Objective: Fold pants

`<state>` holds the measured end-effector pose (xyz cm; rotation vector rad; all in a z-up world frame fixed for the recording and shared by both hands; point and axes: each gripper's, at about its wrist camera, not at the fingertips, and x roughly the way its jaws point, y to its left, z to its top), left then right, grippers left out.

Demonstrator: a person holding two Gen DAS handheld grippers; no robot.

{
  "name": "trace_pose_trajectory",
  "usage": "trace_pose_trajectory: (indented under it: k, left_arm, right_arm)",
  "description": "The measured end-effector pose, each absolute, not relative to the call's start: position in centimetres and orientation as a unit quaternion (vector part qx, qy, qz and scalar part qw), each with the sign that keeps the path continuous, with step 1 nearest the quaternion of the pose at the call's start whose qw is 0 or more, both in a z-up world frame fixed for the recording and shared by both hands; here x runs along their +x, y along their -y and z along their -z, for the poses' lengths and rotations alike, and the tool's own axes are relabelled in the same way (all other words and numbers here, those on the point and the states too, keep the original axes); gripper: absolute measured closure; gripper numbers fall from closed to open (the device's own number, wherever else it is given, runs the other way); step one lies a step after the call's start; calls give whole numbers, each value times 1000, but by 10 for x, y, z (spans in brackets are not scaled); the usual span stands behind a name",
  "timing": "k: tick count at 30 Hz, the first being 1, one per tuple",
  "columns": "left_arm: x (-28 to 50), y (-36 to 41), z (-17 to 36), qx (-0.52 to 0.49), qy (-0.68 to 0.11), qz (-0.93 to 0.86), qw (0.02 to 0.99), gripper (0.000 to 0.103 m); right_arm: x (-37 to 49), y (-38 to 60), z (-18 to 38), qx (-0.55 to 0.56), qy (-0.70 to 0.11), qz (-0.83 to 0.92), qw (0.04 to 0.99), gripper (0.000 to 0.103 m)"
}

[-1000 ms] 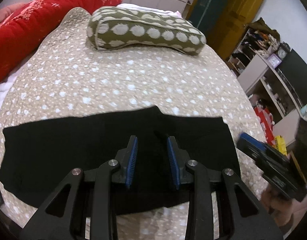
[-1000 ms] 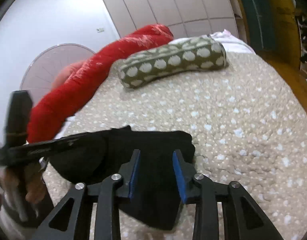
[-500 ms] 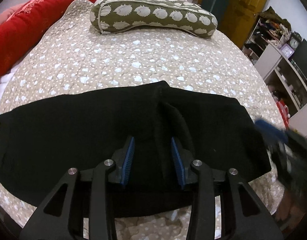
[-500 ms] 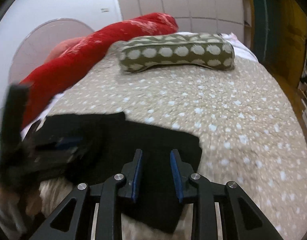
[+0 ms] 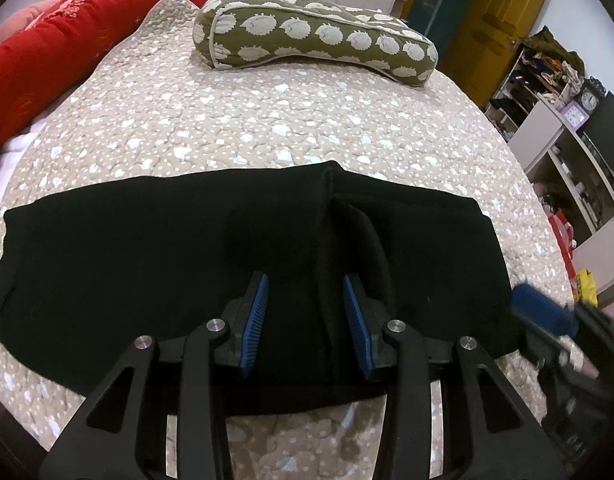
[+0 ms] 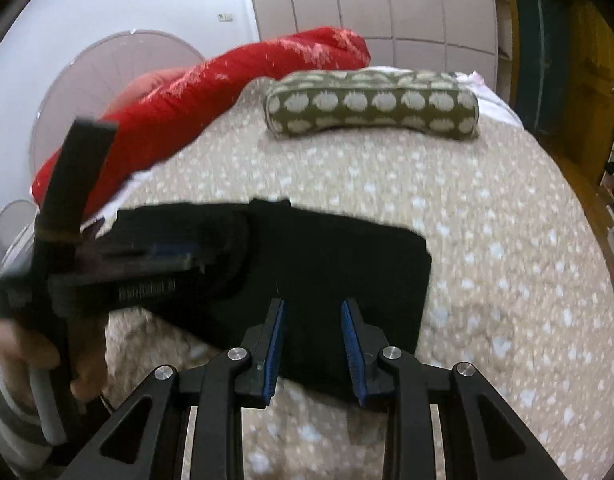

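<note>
Black pants (image 5: pixel 147 248) lie flat across the near part of the bed, folded lengthwise, with a raised crease (image 5: pixel 347 232) near the middle. My left gripper (image 5: pixel 305 300) is open and empty, over the pants by the crease. My right gripper (image 6: pixel 313 320) is open and empty, over the right end of the pants (image 6: pixel 347 264). The right gripper shows blurred at the right edge of the left wrist view (image 5: pixel 547 320). The left gripper shows blurred in the right wrist view (image 6: pixel 163 256) over the pants' middle.
The beige dotted quilt (image 5: pixel 267 120) covers the bed. A green patterned bolster pillow (image 5: pixel 315 40) lies at the far end, and a red bolster (image 5: pixel 47 48) along the left side. Shelves (image 5: pixel 567 152) stand beyond the bed's right edge. A fan (image 6: pixel 119 80) stands at left.
Both grippers have come closer to the pants and lower over them. The right gripper has shifted towards the pants' right end. Both stayed open.
</note>
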<state>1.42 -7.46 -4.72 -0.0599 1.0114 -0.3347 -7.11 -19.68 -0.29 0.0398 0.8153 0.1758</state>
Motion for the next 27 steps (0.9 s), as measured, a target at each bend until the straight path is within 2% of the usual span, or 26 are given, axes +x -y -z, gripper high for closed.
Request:
trace_pose_trajectory:
  k: [12, 14, 16, 17, 27]
  left_arm:
    - [1, 36, 32, -45, -466, 117, 876, 65]
    - [0, 30, 33, -48, -468, 110, 875, 61]
    - [-2, 26, 33, -58, -468, 110, 875, 47]
    - [-3, 23, 34, -66, -468, 111, 874, 45]
    - [-7, 8, 35, -81, -473, 99, 872, 45]
  right_arm:
    - [-21, 173, 16, 13, -417, -66, 906, 76]
    - [-19, 172, 20, 13, -421, -63, 905, 76]
    - [-18, 170, 21, 12, -421, -65, 905, 76]
    - [-17, 168, 21, 12, -421, -67, 905, 76]
    - [-3, 152, 31, -2, -430, -63, 901, 74]
